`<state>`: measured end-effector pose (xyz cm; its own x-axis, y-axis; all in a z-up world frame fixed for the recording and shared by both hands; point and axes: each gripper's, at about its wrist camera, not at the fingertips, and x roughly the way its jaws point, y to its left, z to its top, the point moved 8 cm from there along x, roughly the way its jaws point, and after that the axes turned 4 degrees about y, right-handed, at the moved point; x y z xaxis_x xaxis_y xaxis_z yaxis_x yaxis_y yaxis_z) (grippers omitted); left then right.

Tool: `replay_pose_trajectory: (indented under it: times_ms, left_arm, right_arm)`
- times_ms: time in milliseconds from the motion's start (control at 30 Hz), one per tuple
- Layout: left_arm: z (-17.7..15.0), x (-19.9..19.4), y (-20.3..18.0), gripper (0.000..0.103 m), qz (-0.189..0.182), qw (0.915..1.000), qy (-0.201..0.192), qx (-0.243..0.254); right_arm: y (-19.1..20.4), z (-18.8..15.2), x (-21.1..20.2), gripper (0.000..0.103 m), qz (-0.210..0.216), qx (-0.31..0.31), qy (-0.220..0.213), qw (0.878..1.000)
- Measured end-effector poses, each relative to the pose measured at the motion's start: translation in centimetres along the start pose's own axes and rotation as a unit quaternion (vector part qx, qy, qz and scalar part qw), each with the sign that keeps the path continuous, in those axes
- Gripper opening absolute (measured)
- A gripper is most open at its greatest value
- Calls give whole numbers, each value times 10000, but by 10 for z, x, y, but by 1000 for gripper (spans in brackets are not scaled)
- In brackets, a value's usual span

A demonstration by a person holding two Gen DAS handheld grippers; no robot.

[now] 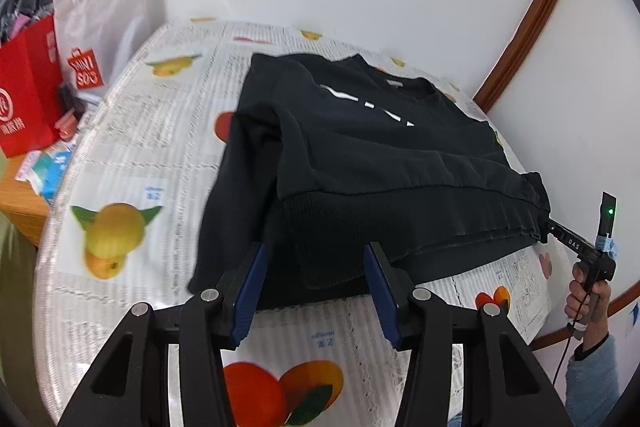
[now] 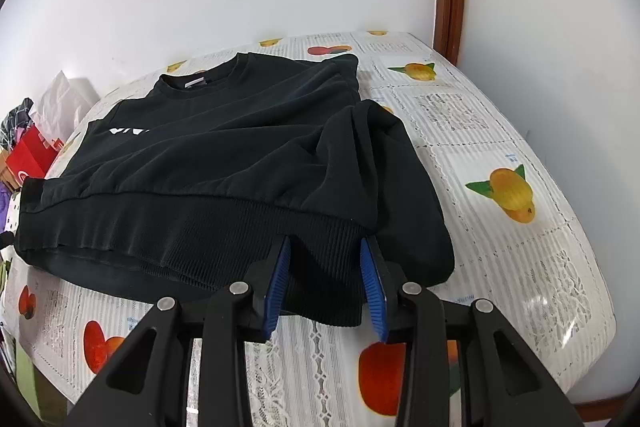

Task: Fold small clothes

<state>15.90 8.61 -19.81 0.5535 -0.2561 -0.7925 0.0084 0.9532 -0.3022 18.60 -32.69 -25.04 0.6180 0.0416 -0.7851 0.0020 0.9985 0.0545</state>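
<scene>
The black sweatshirt (image 1: 360, 163) lies front-up on the table (image 1: 132, 155), neck toward the wall, hem toward the person, both sleeves already folded in over the body so the piece is a narrow block ready for a lengthwise fold. The left gripper (image 1: 316, 283) sits at the hem's left corner with its jaws parted around the fabric edge, not pinching it; I judge it is lining up to take that corner. The right gripper (image 2: 324, 279) is at the hem's right corner, the ribbed band between its blue pads (image 2: 370, 283), yet a gap shows and I cannot tell whether it grips. Holding both corners would let the hem lift evenly toward the collar (image 2: 200, 83). Red bags (image 1: 28, 83) stand off the table's left.
</scene>
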Motion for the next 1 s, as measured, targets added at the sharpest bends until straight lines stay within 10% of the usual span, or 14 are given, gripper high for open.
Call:
replay_pose_trajectory:
  times_ms: [167, 400, 700, 1000]
  left_arm:
    - [6, 22, 2, 33, -148, 9996, 176, -177]
    - [14, 30, -5, 12, -155, 9996, 210, -147]
    - [40, -11, -20, 10, -705, 9971, -145, -250]
    - [93, -14, -25, 9, -469, 9976, -462, -195]
  right_arm:
    - [1, 2, -1, 15, -83, -166, -53, 9998]
    - [-4, 8, 6, 22, 83, -57, -10, 9999]
    - [-4, 38, -34, 5, 413, 37, -647, 9970]
    - [13, 104, -40, 5, 540, 22, -1012, 9934]
